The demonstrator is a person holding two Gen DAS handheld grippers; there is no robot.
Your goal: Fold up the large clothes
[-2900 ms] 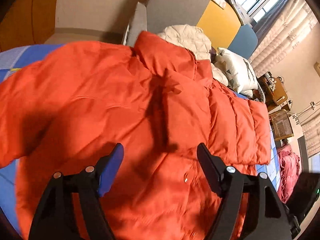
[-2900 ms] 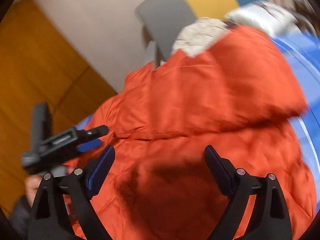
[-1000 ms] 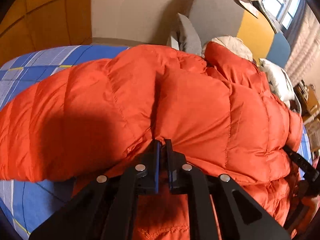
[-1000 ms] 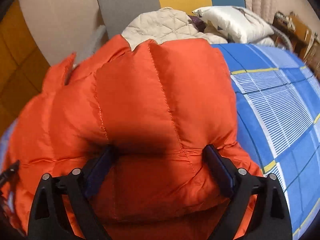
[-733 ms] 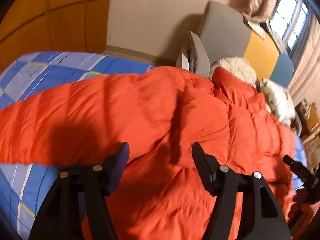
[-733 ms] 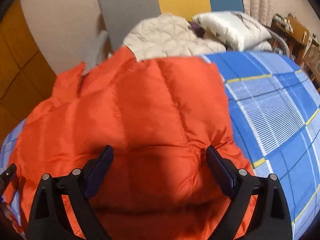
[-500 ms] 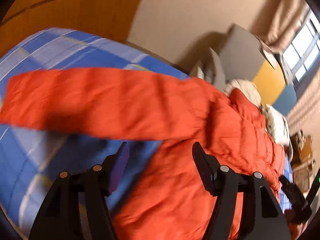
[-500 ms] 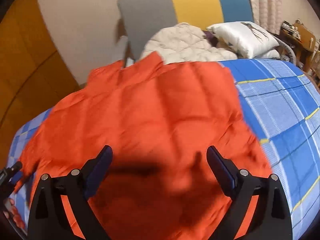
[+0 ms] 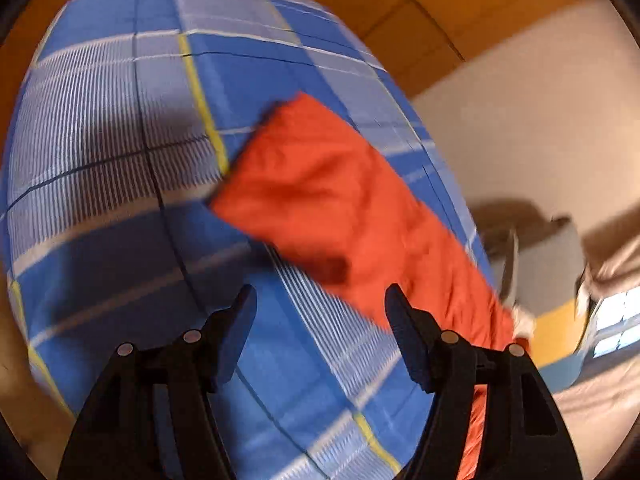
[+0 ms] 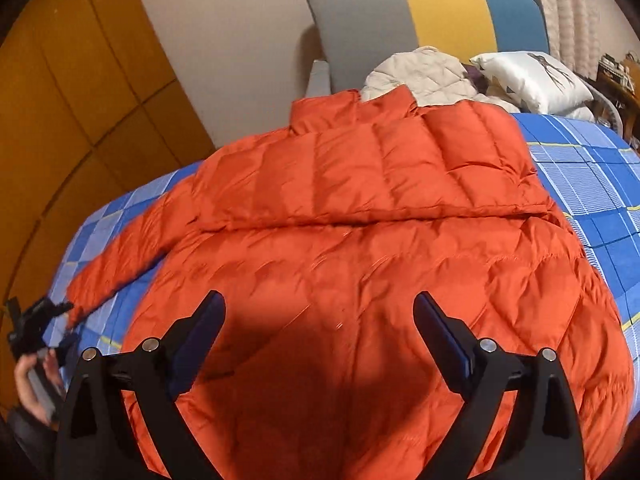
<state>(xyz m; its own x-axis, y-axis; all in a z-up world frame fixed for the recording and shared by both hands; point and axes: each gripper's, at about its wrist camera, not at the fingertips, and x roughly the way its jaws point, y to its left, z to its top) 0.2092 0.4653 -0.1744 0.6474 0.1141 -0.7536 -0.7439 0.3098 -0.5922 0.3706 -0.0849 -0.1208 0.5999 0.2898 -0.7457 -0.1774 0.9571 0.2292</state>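
Beige wall, orange panelling, blue plaid bed, tricolour headboard.

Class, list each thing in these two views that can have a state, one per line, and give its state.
Orange jacket: spread on the bed, one sleeve folded across it.
Other sleeve: stretched out flat on the bedspread, not yet folded.
Left gripper: open, nothing between its fingers.
Right gripper: open, above the jacket, holding nothing.
Cream jacket: crumpled by the pillow.
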